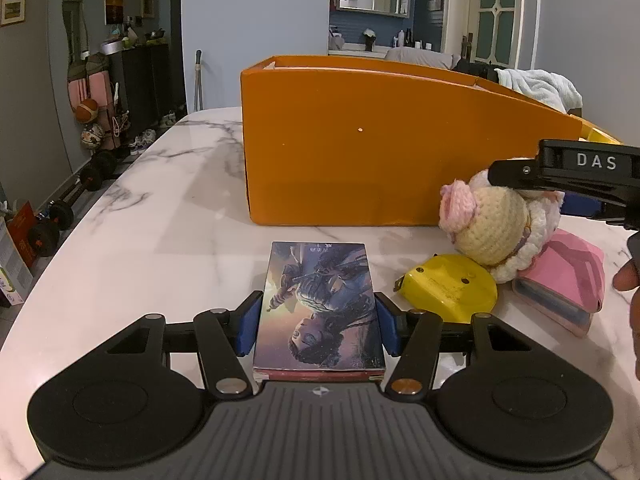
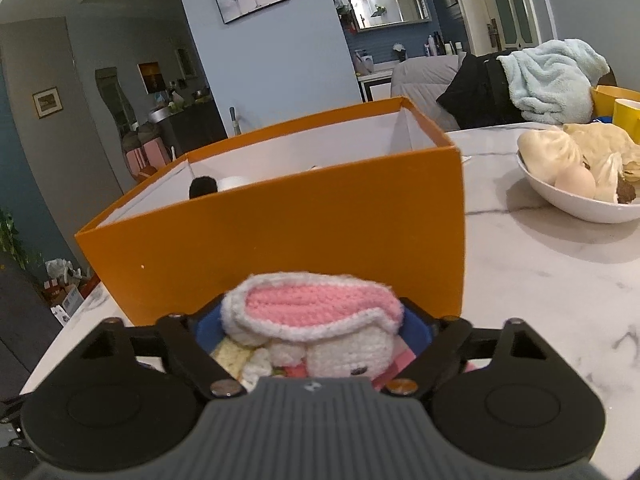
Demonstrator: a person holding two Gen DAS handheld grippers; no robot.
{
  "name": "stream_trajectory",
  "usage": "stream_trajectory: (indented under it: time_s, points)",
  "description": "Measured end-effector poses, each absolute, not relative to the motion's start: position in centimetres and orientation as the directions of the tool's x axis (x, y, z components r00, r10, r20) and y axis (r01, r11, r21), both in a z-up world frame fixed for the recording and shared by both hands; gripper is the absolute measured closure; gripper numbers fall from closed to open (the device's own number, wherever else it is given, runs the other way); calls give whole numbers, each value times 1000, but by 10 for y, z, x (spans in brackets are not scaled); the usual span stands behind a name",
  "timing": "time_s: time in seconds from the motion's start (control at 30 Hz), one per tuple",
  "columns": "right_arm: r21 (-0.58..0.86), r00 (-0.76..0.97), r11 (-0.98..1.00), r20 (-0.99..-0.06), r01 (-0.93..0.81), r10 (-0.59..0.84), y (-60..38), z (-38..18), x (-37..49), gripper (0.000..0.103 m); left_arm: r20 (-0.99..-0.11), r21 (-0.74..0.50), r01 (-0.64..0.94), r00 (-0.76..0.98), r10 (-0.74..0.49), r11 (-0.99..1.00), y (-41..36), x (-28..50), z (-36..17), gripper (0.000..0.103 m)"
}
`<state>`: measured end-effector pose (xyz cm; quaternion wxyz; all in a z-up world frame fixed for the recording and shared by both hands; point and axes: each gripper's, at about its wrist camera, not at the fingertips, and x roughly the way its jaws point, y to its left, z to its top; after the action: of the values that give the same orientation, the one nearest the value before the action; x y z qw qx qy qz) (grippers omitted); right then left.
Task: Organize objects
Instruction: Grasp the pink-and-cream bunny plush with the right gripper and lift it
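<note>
Where marble veins, crocheted toy (image 2: pixel 312 328), glossy box (image 1: pixel 318 304)

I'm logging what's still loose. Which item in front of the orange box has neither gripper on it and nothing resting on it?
The yellow tape measure: it lies free, while the card box and crochet toy sit between gripper pads and the pink case is under the toy.

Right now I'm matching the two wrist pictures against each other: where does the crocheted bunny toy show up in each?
Left wrist view: crocheted bunny toy at right of centre, on the marble table, beside the yellow tape measure, with the right gripper around it.
Right wrist view: bottom centre, close up, toy between that gripper's blue pads.
Shared landmark: the orange box just behind it.
</note>
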<state>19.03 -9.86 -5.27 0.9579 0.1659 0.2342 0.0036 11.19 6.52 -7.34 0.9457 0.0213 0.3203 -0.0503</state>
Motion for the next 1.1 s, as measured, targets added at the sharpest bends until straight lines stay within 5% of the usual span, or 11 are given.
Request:
stream_trajectory:
  time_s: [0.43,1.1]
  points:
    - [262,911,964,-408,49,64,-99,-47,172,40,-606,6,104,792,-80,995,65,112,-73,36]
    - [361,925,928,-375,91,55,-130,-33,125,41,-607,-48,86,789,-97,995,73,109,-71,37]
